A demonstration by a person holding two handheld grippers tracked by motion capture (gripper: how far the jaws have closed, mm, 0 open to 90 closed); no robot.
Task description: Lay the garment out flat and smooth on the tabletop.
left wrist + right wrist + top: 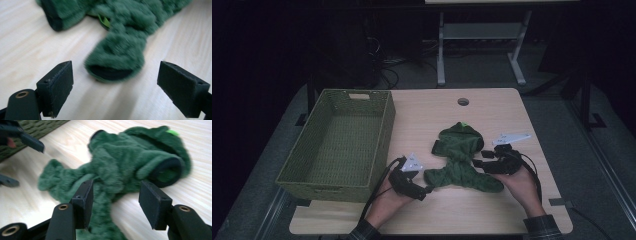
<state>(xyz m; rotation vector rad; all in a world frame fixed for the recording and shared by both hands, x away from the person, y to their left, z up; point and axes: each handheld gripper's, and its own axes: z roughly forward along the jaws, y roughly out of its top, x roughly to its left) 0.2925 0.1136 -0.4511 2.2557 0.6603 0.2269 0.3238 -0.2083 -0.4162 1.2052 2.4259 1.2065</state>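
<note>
garment: green fleece garment (463,159) crumpled near table (512,110) front edge
left gripper (115,82): jaws spread, nothing gripped
right gripper (115,202): jaws apart, fleece between, not pinched
basket (337,145): at left edge

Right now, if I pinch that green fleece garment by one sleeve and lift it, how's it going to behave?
The green fleece garment lies rumpled and folded on the table, so it will probably hang limp and unfold. Its plush pile suggests the pads should grip it without slipping. It looks light and may drag across the wood rather than lift cleanly, since the rest trails from the sleeve cuff.
</note>
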